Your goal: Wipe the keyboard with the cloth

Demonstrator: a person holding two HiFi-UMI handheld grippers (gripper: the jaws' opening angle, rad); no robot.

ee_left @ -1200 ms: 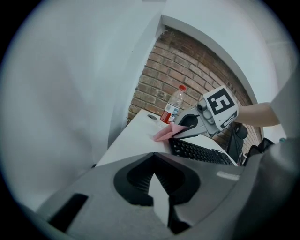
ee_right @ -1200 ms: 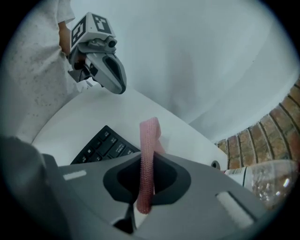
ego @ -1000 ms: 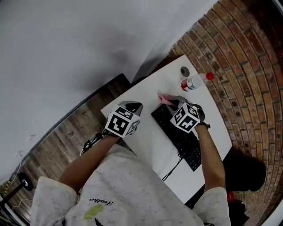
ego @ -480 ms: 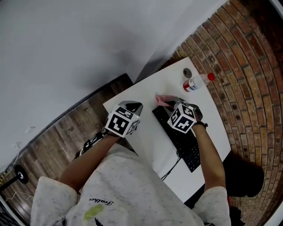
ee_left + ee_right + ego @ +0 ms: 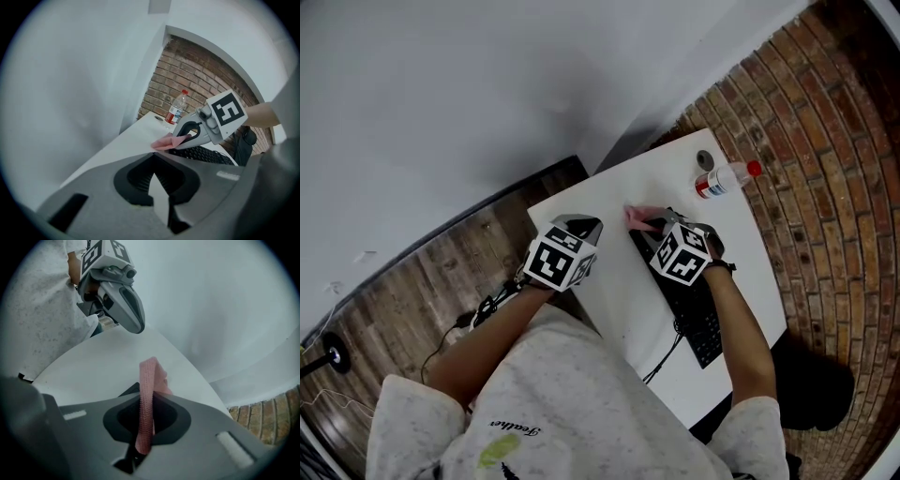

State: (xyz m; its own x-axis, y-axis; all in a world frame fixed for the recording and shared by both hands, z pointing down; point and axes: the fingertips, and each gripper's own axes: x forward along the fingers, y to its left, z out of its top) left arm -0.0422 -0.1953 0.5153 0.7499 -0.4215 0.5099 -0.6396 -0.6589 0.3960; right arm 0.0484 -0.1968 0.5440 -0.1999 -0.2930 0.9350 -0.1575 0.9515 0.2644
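A black keyboard (image 5: 696,314) lies slantwise on the white table (image 5: 609,197). My right gripper (image 5: 660,221) is over the keyboard's far end, shut on a pink cloth (image 5: 639,217) that sticks out past its tip onto the table. In the right gripper view the cloth (image 5: 147,399) stands as a folded strip clamped between the jaws. The left gripper view shows the right gripper (image 5: 183,138) and the cloth (image 5: 165,142) beside the keyboard (image 5: 206,154). My left gripper (image 5: 579,227) hovers at the table's left edge, jaws together, holding nothing.
A clear bottle with a red cap (image 5: 727,178) lies at the table's far corner beside a small grey round cap (image 5: 705,159). The keyboard cable (image 5: 661,361) trails toward the near edge. A brick wall runs along the right, and there is wooden floor on the left.
The right gripper has carried the cloth a little further toward the keyboard's far end. The left gripper has stayed in place. The head camera has shifted slightly.
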